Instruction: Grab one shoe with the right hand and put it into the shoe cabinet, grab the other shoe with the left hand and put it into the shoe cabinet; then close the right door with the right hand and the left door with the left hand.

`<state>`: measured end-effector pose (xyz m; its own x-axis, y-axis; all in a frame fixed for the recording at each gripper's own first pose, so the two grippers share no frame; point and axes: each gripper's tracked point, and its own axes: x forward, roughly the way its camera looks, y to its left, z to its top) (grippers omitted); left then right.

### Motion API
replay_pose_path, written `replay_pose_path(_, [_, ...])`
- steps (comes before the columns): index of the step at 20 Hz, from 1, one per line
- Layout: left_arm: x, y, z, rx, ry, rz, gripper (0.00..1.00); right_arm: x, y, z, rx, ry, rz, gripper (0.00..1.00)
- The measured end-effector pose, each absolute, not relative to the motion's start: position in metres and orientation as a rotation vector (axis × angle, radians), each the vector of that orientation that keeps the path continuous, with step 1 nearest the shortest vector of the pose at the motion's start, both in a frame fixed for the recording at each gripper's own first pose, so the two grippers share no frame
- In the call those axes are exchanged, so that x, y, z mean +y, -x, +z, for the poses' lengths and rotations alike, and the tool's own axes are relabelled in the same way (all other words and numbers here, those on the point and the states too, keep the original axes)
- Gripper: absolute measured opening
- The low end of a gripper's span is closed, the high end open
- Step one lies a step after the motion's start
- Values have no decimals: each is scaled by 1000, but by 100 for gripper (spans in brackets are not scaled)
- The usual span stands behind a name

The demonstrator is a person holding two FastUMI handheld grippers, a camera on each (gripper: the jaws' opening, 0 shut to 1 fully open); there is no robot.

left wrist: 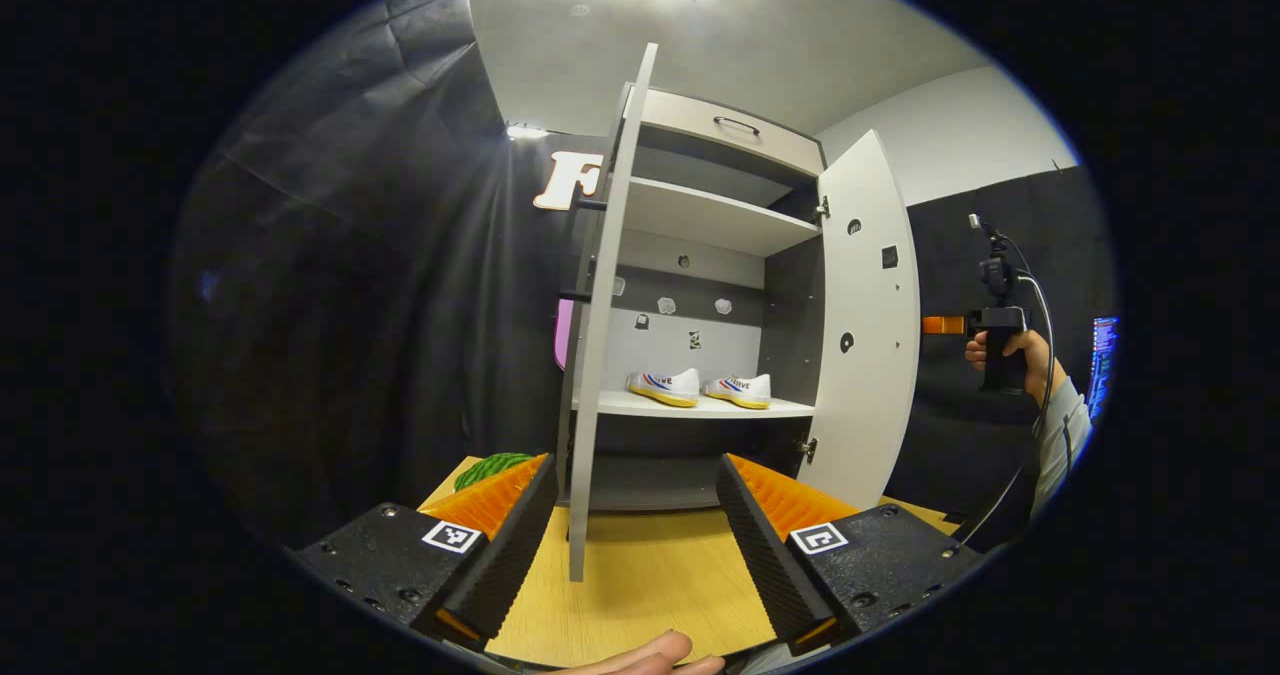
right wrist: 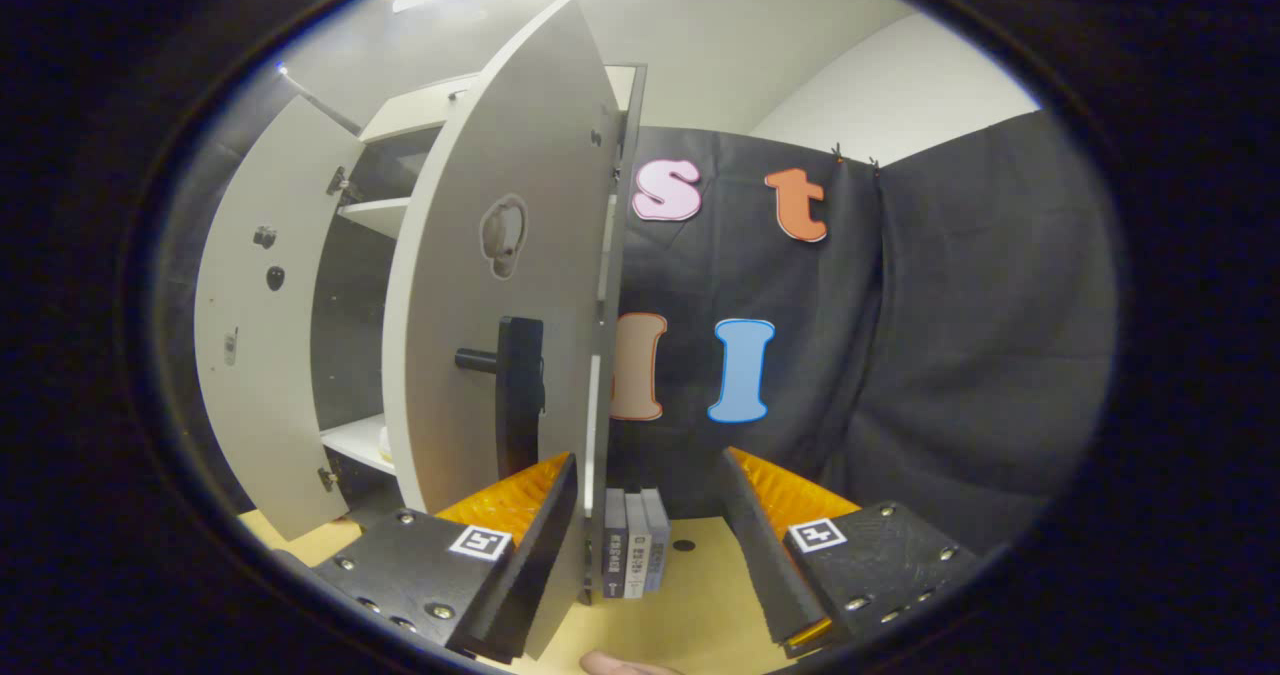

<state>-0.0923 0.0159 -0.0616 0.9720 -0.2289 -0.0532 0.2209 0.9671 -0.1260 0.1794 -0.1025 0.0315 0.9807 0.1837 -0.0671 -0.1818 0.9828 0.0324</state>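
Observation:
Two white shoes, one (left wrist: 665, 387) beside the other (left wrist: 740, 390), stand side by side on the lower shelf of the shoe cabinet (left wrist: 700, 220). Both doors stand wide. In the left gripper view the left door (left wrist: 600, 355) is edge-on just ahead of my left gripper (left wrist: 635, 545), which is open and holds nothing. The right door (left wrist: 865, 325) swings out to the right. In the right gripper view my right gripper (right wrist: 650, 545) is open, and the right door's (right wrist: 500, 285) free edge sits just inside its left finger. The door's black handle (right wrist: 520, 395) juts out close above that finger.
The cabinet stands on a wooden tabletop (left wrist: 650, 565). Small upright books (right wrist: 635, 555) stand on the table behind the right door's edge. A green object (left wrist: 495, 467) lies left of the cabinet. A hand (left wrist: 1010, 350) holds the other gripper beyond the right door.

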Motion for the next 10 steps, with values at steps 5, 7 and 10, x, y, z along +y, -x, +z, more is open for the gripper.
replay_pose_path(5, [43,95,-59,62,110,-181,96,-59,-173,35,58,-62,198,85])
replay_pose_path(7, [52,95,-57,63,117,-156,96,-29,-172,34,57,-63,227,86])
replay_pose_path(10, [54,93,-59,81,125,-138,96,19,-161,18,99,-100,287,89])
